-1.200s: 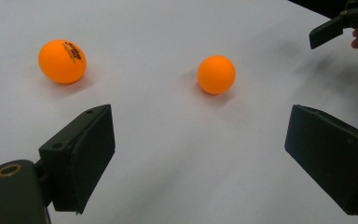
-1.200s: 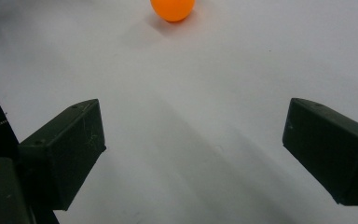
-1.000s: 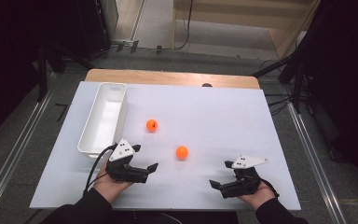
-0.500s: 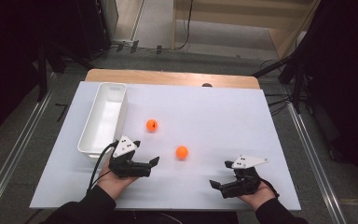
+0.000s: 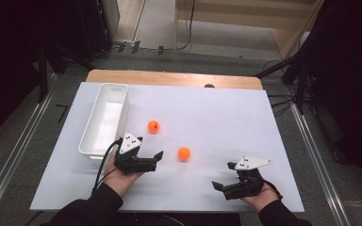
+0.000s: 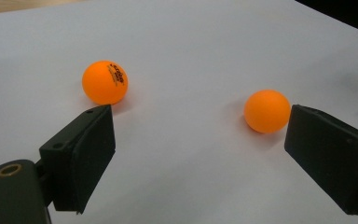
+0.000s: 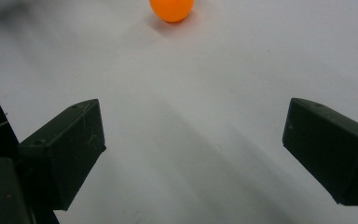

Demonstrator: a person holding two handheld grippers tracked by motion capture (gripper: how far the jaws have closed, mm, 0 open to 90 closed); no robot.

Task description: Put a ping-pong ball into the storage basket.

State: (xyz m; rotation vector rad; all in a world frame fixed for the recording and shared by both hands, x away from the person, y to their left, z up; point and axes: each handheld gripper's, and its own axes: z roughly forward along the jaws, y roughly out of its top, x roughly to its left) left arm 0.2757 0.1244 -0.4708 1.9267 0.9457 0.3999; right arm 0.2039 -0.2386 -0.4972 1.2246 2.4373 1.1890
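Two orange balls lie on the white worktop: the near ball [image 5: 184,153] just right of the left gripper [image 5: 156,160], the far ball [image 5: 153,125] beside the white bin [image 5: 104,117]. Both grippers' jaws are spread, nothing between; the right gripper [image 5: 217,186] points left. Being round, the balls show no long axis.

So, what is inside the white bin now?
The white bin looks empty: its bare floor shows in the high view. Both orange balls lie outside on the table. The strip behind its near wall is hidden.
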